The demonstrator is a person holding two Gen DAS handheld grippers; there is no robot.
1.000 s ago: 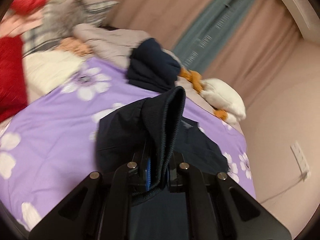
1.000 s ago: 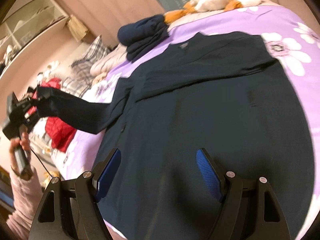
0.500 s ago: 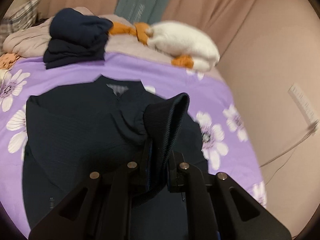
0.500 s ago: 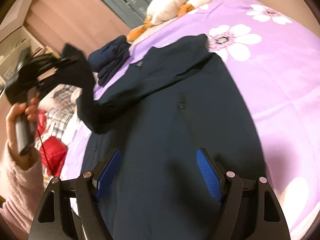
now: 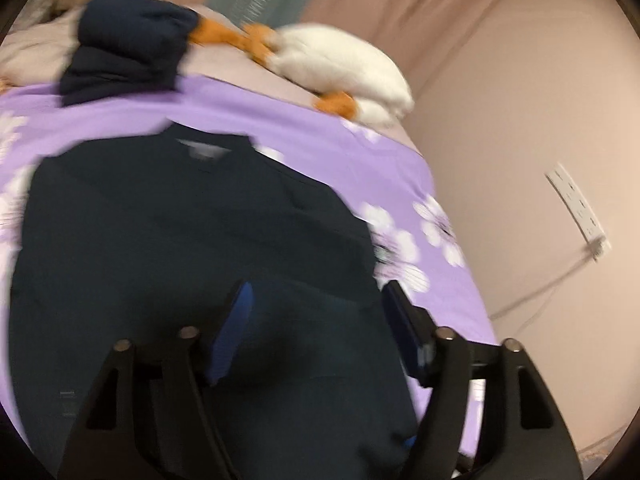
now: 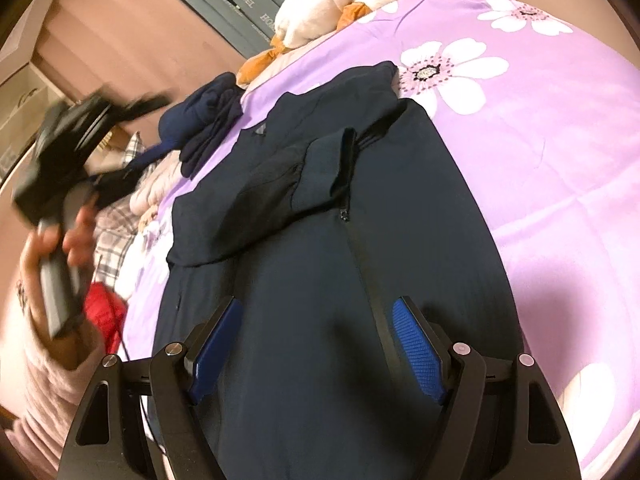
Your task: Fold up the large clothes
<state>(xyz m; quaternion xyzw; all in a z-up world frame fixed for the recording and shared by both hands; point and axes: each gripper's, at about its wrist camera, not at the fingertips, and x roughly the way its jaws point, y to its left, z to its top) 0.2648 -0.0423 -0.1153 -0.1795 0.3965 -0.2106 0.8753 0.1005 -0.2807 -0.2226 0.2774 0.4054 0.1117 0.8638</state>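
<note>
Across the frame's centre, a dark jacket (image 6: 320, 240) lies on the purple bedspread (image 6: 540, 140), left gripper (image 5: 316, 332) opening above it, right gripper (image 6: 316, 344) apart, both empty.

A: What colour is the jacket (image 6: 320, 272) under the right gripper (image 6: 316, 344)?
B: Dark navy, plain, with a black zip. The folded pile (image 6: 208, 124) far beyond the jaws is navy too.
A: And the bed cover (image 6: 540, 152)?
B: Lilac purple, printed with white flowers that have dark speckled centres.
A: The pads (image 6: 418, 354)?
B: Bright blue on black frames; the same on the left gripper (image 5: 316, 336).
A: Anything else?
B: A white and orange plush toy (image 5: 340, 64), a red garment (image 6: 105, 312), a pink sleeve (image 6: 52, 380).
</note>
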